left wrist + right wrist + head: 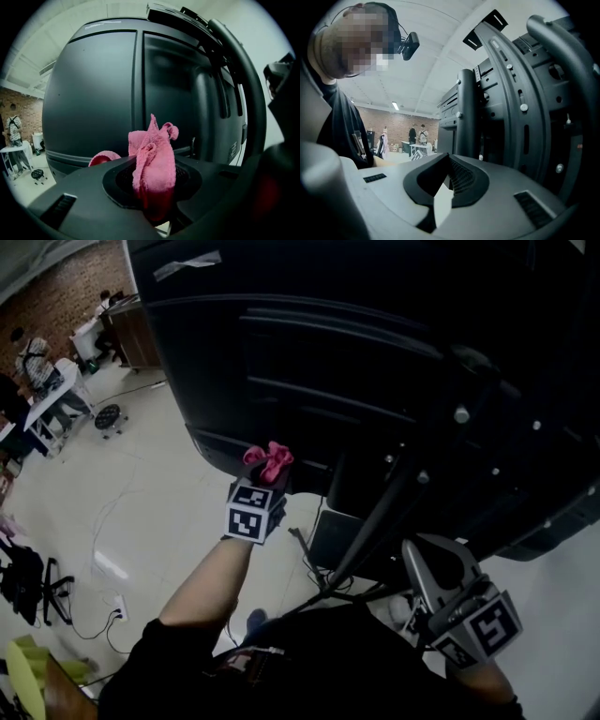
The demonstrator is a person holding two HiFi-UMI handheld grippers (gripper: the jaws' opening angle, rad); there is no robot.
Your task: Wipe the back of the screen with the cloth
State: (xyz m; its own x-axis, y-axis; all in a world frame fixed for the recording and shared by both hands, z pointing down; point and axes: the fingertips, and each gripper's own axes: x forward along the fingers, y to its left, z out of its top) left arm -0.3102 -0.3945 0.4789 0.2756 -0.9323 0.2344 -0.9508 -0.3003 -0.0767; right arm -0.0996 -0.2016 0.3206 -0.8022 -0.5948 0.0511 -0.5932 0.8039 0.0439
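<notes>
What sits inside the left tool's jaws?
A bunched pink cloth, pinched by the left tool; its lower end is hidden between the jaws. Behind it is the screen back.

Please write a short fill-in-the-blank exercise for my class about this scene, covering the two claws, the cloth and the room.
1. The left claw is shut on a ___ cloth.
2. The right claw has ___ between its jaws.
3. The far wall of the room is built of ___.

Missing words: pink; nothing; brick.
</notes>
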